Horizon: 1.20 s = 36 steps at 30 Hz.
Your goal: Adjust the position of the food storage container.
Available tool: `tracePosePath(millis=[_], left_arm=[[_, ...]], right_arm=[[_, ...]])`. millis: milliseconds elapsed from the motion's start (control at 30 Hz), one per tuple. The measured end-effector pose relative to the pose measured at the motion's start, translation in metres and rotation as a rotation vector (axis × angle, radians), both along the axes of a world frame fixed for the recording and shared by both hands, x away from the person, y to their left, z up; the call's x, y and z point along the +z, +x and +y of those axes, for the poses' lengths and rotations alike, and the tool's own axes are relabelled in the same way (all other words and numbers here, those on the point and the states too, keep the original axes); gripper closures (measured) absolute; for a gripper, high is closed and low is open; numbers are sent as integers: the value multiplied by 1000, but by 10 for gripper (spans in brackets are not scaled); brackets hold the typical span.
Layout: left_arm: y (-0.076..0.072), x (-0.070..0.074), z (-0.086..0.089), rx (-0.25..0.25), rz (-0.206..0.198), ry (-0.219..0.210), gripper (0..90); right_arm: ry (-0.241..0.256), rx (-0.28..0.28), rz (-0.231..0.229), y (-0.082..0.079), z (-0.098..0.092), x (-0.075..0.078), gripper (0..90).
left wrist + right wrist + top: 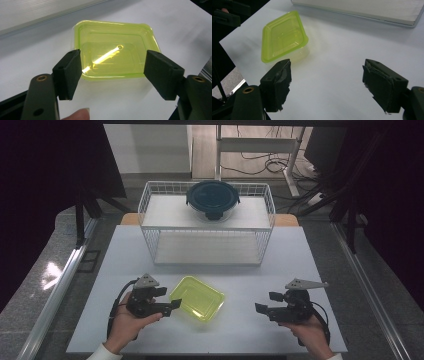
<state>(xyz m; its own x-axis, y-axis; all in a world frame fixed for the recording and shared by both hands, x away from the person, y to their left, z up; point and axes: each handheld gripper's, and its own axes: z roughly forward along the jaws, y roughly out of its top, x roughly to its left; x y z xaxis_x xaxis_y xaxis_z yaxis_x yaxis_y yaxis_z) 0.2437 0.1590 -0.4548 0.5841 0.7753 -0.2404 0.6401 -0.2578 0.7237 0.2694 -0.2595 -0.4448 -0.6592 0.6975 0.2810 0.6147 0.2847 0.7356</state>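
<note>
In the high view, the person's two hands come in at the bottom, nearest the camera. The left hand (125, 322) holds the left gripper (169, 301), and its jaws are wide open with nothing in them. The tips sit right at the near left edge of the yellow-green box (197, 298), which lies on the white table (100, 285). The right hand (312, 332) holds the right gripper (267, 301), also open and holding nothing, well apart from the box on its right side. Farther back stands a white wire rack (207, 222), and a round bowl with a dark lid (212, 200) sits on its top shelf. In the left gripper view, the two black jaws stand wide apart, and the box (113, 50) lies on the table just past them, in the space between. In the right gripper view, the jaws are wide apart over bare table, and the box (283, 35) lies farther off to the upper left.
</note>
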Motion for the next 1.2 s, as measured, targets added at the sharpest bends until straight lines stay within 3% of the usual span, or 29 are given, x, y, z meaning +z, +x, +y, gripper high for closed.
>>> tracePosePath(millis=[167, 267, 500, 667, 900, 1033, 1133, 1200], left_arm=[[-3, 1, 0, -31, -11, -6, 336], [-7, 2, -2, -70, -25, 18, 362], [-12, -3, -6, -135, 4, 35, 437], [-17, -11, -24, -253, 27, 135, 544], [-19, -22, -41, -335, 75, 180, 769], [-21, -27, -53, -380, 91, 231, 887], [-20, -32, -61, -414, 95, 253, 900], [-20, -36, -66, -409, 96, 273, 900]], right_arm=[[-14, 1, 9, 0, 1, -2, 235], [-15, -4, 9, 0, 0, -2, 235], [-24, -11, 17, 2, 0, -5, 236], [-32, -11, 26, 2, 1, -8, 235], [-31, -10, 29, 2, 1, -9, 236], [-29, -13, 28, 3, 0, -10, 235], [-34, -12, 32, 3, 1, -10, 236], [-34, -11, 30, 3, 1, -10, 236]])
